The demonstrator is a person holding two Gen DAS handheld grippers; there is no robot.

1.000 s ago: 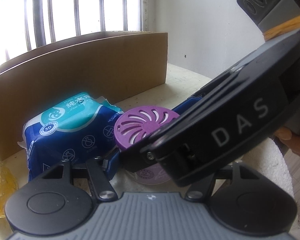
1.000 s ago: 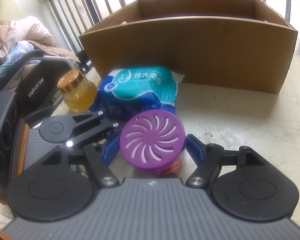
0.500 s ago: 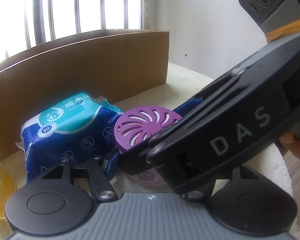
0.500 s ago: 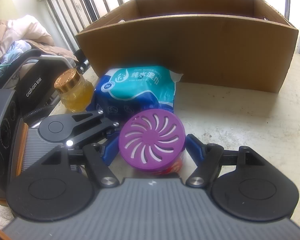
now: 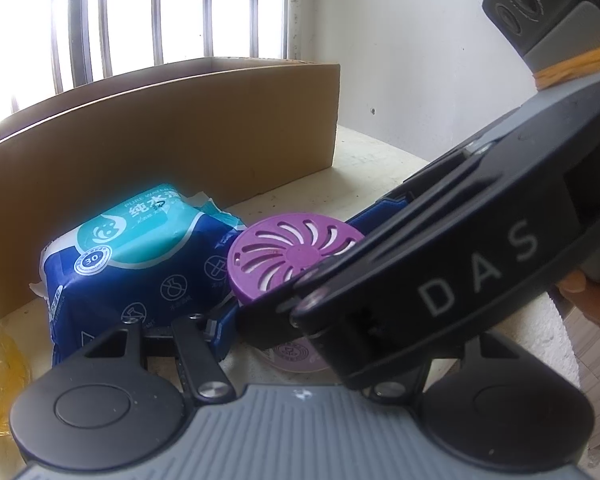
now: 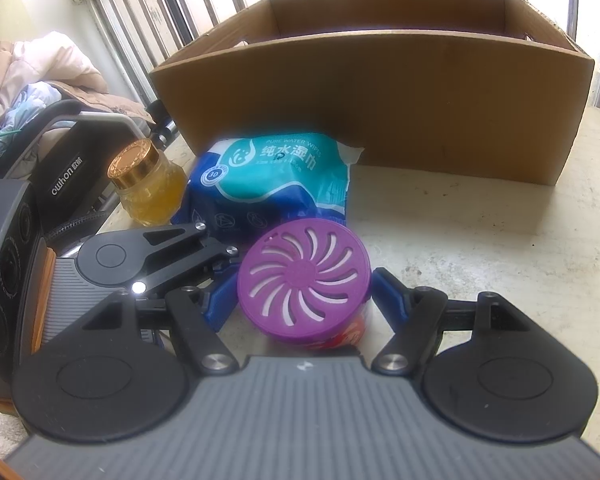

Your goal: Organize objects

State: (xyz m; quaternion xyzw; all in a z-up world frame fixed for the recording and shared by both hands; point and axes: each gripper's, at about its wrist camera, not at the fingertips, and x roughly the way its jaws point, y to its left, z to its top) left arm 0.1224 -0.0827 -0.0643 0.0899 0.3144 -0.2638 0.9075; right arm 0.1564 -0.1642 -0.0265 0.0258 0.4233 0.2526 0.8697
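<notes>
Purple-lidded air freshener (image 6: 303,276) on pale table (image 6: 480,240), right gripper (image 6: 304,292) spread wide around it, left gripper (image 5: 300,320) alongside, spread unclear, wipes pack (image 6: 272,184), honey jar (image 6: 146,184), cardboard box (image 6: 380,92) behind.

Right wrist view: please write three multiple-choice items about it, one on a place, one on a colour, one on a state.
1. Where does the wipes pack lie?
A. inside the box
B. on the jar
C. between the freshener and the box

2. What colour is the freshener's lid?
A. purple
B. green
C. white

3. How is the jar?
A. tipped over
B. upright and capped
C. upright without cap

Answers: 1 C, the pack sits on the table before the box wall, behind the freshener; 2 A, the slotted lid is purple; 3 B, a gold cap sits on the standing jar.
</notes>
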